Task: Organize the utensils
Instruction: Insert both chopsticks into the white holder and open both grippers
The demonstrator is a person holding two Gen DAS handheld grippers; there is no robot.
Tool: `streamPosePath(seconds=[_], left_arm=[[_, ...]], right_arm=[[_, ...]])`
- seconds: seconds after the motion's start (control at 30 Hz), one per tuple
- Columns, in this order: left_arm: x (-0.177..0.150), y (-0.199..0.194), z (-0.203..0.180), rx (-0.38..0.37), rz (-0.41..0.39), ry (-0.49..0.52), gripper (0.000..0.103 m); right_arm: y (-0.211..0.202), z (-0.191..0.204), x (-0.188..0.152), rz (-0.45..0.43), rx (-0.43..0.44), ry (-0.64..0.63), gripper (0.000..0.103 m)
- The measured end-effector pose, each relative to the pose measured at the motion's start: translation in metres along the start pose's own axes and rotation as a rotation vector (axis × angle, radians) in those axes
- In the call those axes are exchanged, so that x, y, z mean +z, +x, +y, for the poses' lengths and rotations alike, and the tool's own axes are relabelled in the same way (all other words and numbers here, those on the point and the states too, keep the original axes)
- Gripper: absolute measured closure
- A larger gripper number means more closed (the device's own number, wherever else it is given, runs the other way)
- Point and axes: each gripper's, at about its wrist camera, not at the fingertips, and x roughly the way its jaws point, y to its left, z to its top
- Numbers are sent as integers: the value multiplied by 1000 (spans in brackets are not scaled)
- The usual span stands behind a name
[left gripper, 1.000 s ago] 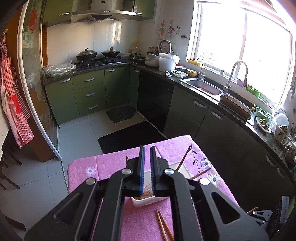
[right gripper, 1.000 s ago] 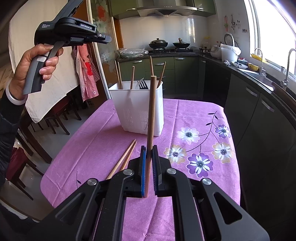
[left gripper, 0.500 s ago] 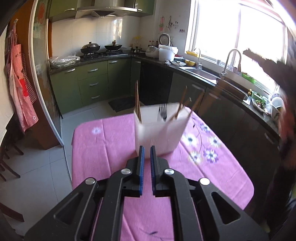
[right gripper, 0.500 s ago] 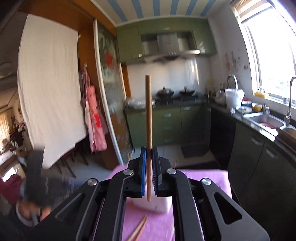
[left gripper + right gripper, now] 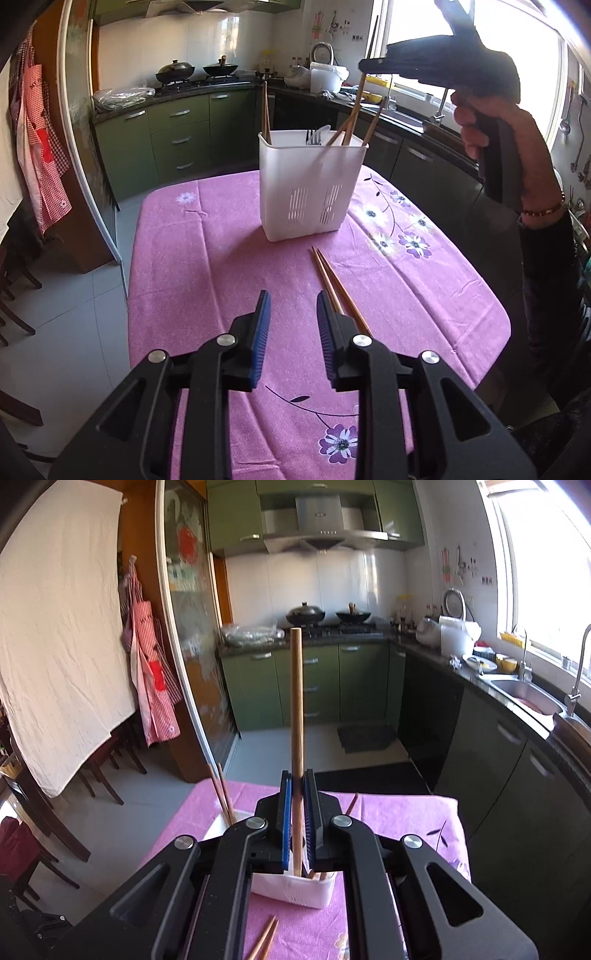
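— Where's the chopstick you're carrying?

— The held chopstick (image 5: 296, 709) stands upright between my right gripper (image 5: 296, 786) pads, which are closed on it, its lower end directly above the white utensil holder (image 5: 295, 890). In the left wrist view that gripper (image 5: 369, 68) hangs over the holder's 1 o'clock corner, in the person's right hand (image 5: 495, 122).

— What's in the holder?

— The holder (image 5: 312, 184) sits mid-table on the pink tablecloth (image 5: 207, 258). Standing chopsticks (image 5: 264, 110) lean at its 11 o'clock corner, more at 1 o'clock, with forks (image 5: 314, 136) between them.

— And your left side?

— My left gripper (image 5: 292, 314) is spread wide, gripping nothing, low over the cloth at 6 o'clock from the holder. A loose pair of chopsticks (image 5: 332, 284) lies flat on the cloth, running from the holder's base under my right-hand finger.
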Motion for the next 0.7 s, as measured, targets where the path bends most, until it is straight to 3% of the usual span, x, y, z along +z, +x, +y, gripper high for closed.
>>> streamPosePath(seconds=[0.13, 0.23, 0.3, 0.37, 0.43, 0.53, 0.7], left_arm=[[3, 5, -7, -16, 10, 10, 77], [5, 11, -14, -24, 26, 22, 71], [5, 16, -19, -25, 42, 34, 71], [5, 22, -23, -24, 58, 44, 71], [5, 28, -26, -25, 75, 43, 71], [6, 41, -29, -24, 118, 34, 70], [8, 82, -32, -28, 233, 7, 69]], right_arm=[[16, -1, -8, 41, 14, 1, 95], [4, 0, -8, 16, 20, -9, 95], [-23, -1, -8, -34, 40, -12, 94], [-59, -3, -9, -97, 64, -23, 82], [-92, -5, -16, -141, 77, -35, 81], [-133, -11, -44, -152, 80, -59, 76], [-133, -28, -120, -19, 2, -54, 72]])
